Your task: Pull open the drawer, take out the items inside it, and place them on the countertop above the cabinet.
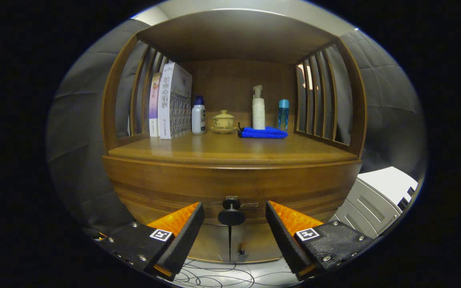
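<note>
A wooden cabinet stands in front of me with its drawer (166, 188) closed under the countertop (230, 150). A round dark knob (231, 214) sticks out of the drawer front. My gripper (234, 212) is open, and the knob sits between its two fingertips without either finger touching it. The drawer's contents are hidden.
On the countertop stand two tall boxes (172, 102), a white bottle with a blue cap (199, 116), a lidded yellow cup on a saucer (223, 121), a folded blue cloth (263, 133), a white pump bottle (258, 109) and a blue bottle (283, 114). Slatted side walls flank it. A white unit (378, 196) stands right. Below are two cabinet doors.
</note>
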Demonstrator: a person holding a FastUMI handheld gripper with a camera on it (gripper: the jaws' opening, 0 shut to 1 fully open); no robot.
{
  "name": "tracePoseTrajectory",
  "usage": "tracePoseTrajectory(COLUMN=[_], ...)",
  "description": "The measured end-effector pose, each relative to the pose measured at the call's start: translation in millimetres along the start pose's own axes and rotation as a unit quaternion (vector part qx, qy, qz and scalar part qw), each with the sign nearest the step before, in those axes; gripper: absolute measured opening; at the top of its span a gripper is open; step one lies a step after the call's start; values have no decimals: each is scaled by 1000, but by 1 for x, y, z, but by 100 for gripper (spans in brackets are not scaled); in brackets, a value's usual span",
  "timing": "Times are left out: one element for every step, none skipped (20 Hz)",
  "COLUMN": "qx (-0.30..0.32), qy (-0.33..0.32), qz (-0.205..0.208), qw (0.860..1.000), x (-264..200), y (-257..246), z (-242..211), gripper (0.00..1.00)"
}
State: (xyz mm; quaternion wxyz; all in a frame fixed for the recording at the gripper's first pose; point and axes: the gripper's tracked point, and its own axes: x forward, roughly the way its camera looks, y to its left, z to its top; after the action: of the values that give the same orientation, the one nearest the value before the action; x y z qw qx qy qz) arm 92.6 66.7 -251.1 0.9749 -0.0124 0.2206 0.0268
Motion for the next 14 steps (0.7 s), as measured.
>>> tracePoseTrajectory(qx=[3, 8, 14, 18, 18, 16, 12, 10, 9, 12, 14, 15, 15, 18], qy=[2, 0, 0, 1, 2, 3, 0, -2, -2, 3, -2, -2, -3, -6], qz=[-2, -3, -2, 1, 3, 3, 2, -6, -4, 2, 3, 4, 4, 4], qw=[1000, 1000, 1000, 1000, 1000, 1000, 1000, 1000, 1000, 1000, 1000, 1000, 1000, 1000], x=[6, 9, 14, 18, 22, 26, 28, 31, 33, 32, 33, 35, 35, 34], y=[0, 0, 1, 4, 5, 5, 4, 0, -1, 3, 3, 2, 2, 2], z=[-3, -5, -8, -11, -13, -14, -13, -14, -15, -16, -17, -16, -17, -17], gripper=[96, 95, 94, 92, 87, 84, 77, 74, 68, 62, 56, 49, 46, 45])
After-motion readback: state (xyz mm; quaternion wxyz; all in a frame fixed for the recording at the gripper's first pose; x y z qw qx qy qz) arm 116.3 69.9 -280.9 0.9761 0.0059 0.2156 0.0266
